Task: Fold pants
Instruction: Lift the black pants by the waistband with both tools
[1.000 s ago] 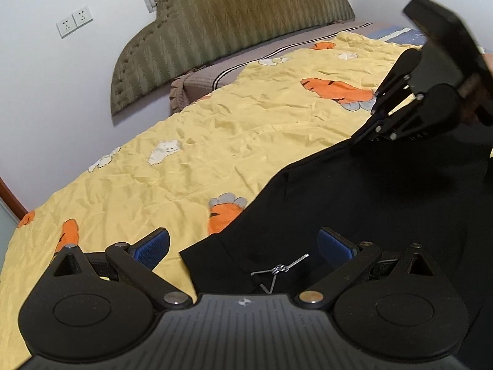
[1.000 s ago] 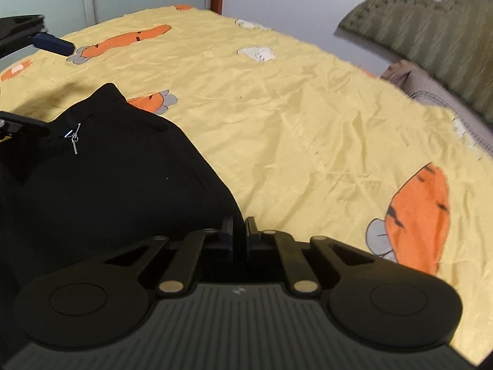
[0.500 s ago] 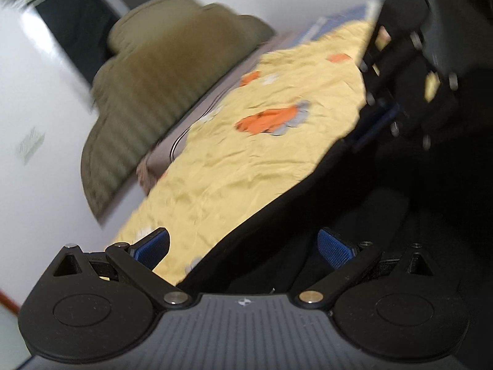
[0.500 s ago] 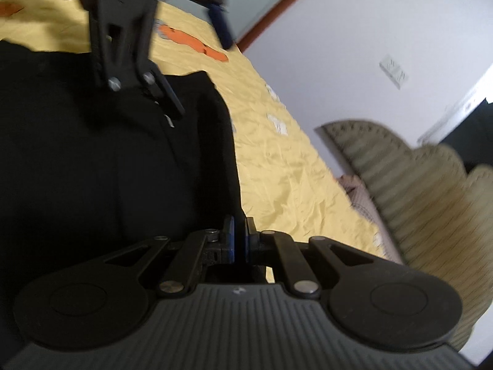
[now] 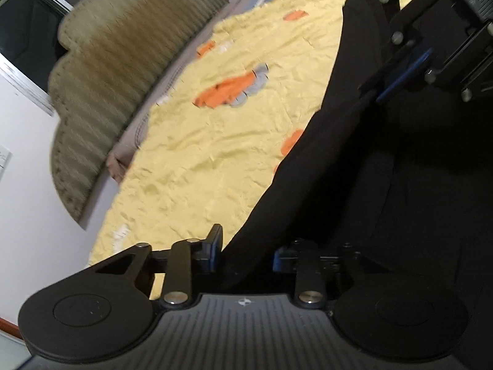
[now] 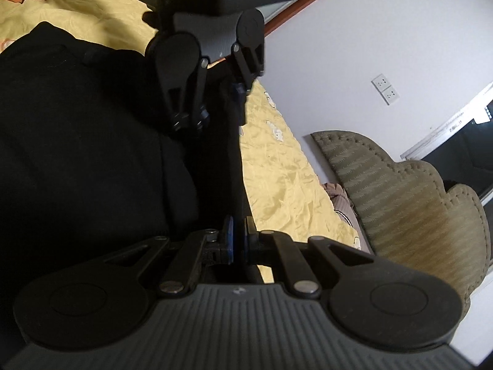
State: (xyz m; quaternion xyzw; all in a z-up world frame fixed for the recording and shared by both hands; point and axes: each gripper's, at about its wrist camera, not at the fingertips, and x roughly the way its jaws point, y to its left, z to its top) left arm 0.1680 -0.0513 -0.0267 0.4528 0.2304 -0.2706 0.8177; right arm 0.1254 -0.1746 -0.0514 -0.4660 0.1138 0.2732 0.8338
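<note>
a: so where were the pants (image 5: 385,185) at that moment?

b: up off the yellow carrot-print bedspread (image 5: 215,141), at least along one edge. black fabric filled the right side of the left wrist view and the left side of the right wrist view (image 6: 77,154). that edge ran taut between the two grippers.

a: and the right gripper (image 6: 237,240)?

b: jaws nearly together, blue pads pinching a thin edge of the black cloth. so it was holding the pants. you could also see it from the left camera, top right (image 5: 400,77), blue pad pressed on the fabric edge.

a: left gripper (image 5: 246,249)?

b: narrowed in around the cloth. one blue pad sat on the bedspread side of the fabric edge, the other was on the far side, mostly lost in black on black. the cloth passed right between them. looked clamped on the pants, though the actual contact on the right pad was hard to make out. in the right wrist view it showed up high in the frame (image 6: 215,108), fingers down into the black cloth.

a: anything else around?

b: olive scalloped headboard (image 6: 416,209) against a white wall, a double wall socket (image 6: 385,89), and a dark window (image 5: 27,30) with a white frame. a striped grey-brown pillow (image 5: 135,135) sat tucked at the head of the bed. left view was a bit motion-blurred.
</note>
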